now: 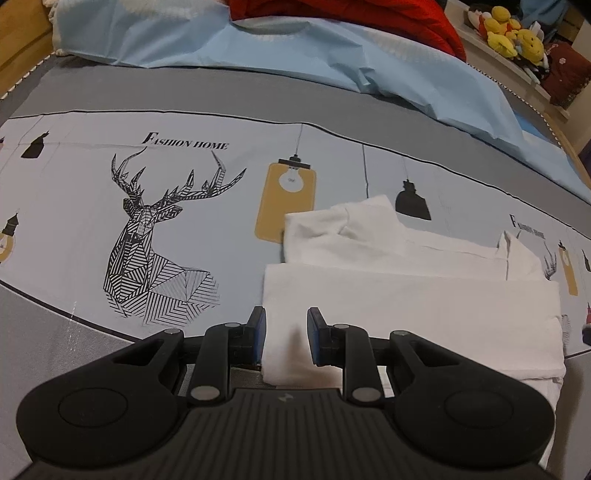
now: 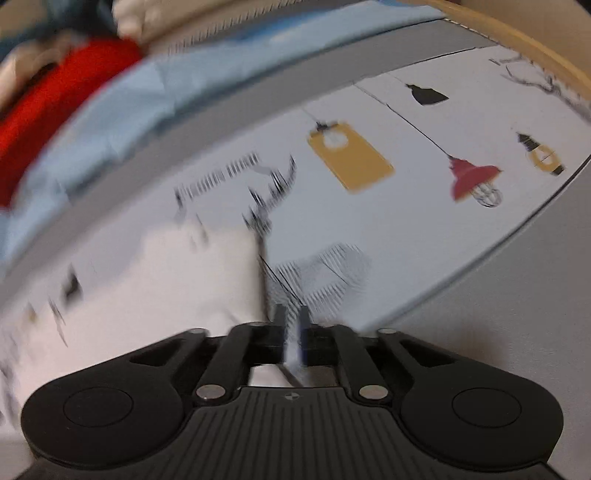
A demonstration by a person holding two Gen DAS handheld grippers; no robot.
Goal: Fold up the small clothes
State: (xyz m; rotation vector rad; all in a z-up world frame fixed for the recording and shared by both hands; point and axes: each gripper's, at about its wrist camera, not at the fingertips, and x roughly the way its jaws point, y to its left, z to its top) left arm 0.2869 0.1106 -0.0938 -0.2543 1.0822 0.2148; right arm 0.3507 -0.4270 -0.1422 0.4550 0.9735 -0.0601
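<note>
A bed (image 1: 229, 92) fills both views, covered by a printed sheet (image 1: 74, 229): a pale band with a line-drawn deer (image 1: 155, 236), hanging lamps and the words "Fashion home", bordered by plain grey. Toward the far edge of the bed lies a crumpled light blue cloth (image 1: 280, 55), with a red fabric (image 1: 343, 14) behind it. Beyond the far right corner, a shelf (image 1: 517, 62) carries yellow plush toys (image 1: 513, 29) and something dark red.

The right wrist view is heavily smeared by motion, so the prints there are only streaks and the white cloth's edges dissolve into the pale sheet. In the left wrist view the near end of the garment is cut off behind the gripper body, and its right end runs close to the frame's edge.

The white garment (image 1: 424, 310) lies folded into a long strip on the pale band, nearer the bed's near edge, with a further layer showing a collar-like fold behind it. The left gripper (image 1: 286, 336) has its fingers (image 1: 258, 332) spread apart over the strip's left end, the cloth visible between them; they do not appear to press it. The right gripper (image 2: 293, 332) shows a narrow gap between its fingers (image 2: 279, 325), with something pale in it; whether they pinch the cloth I cannot tell. The white garment (image 2: 155, 288) lies to their left.
</note>
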